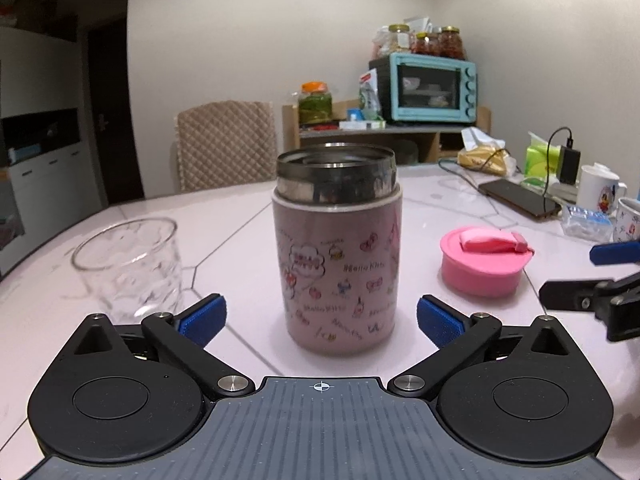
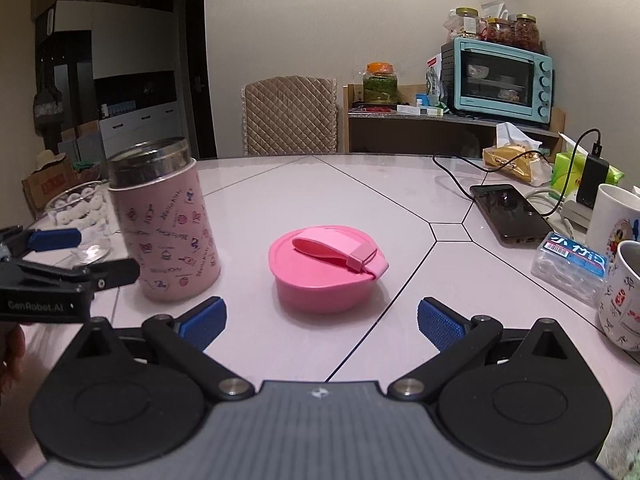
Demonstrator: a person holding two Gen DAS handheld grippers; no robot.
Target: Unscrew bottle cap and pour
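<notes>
Bare table (image 2: 352,200) lies open mid-frame behind the cap (image 2: 326,268), while the bottle (image 2: 164,220) and glass (image 2: 82,220) crowd the left and the phone (image 2: 510,210), cable and mugs (image 2: 614,216) block the right edge.

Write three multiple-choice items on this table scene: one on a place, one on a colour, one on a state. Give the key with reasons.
1. Where does the pink cap lie?
A. on the bottle
B. on the table, beside the bottle
C. inside the glass

2. What colour are the pads of the tongs?
A. blue
B. red
C. yellow

3. How are the left tongs?
A. shut on the bottle
B. shut on the glass
C. open, holding nothing

Key: B, the cap rests on the table apart from the open bottle; A, every pad shows blue; C, the pads stand wide, short of the bottle, the glass off to one side.
</notes>
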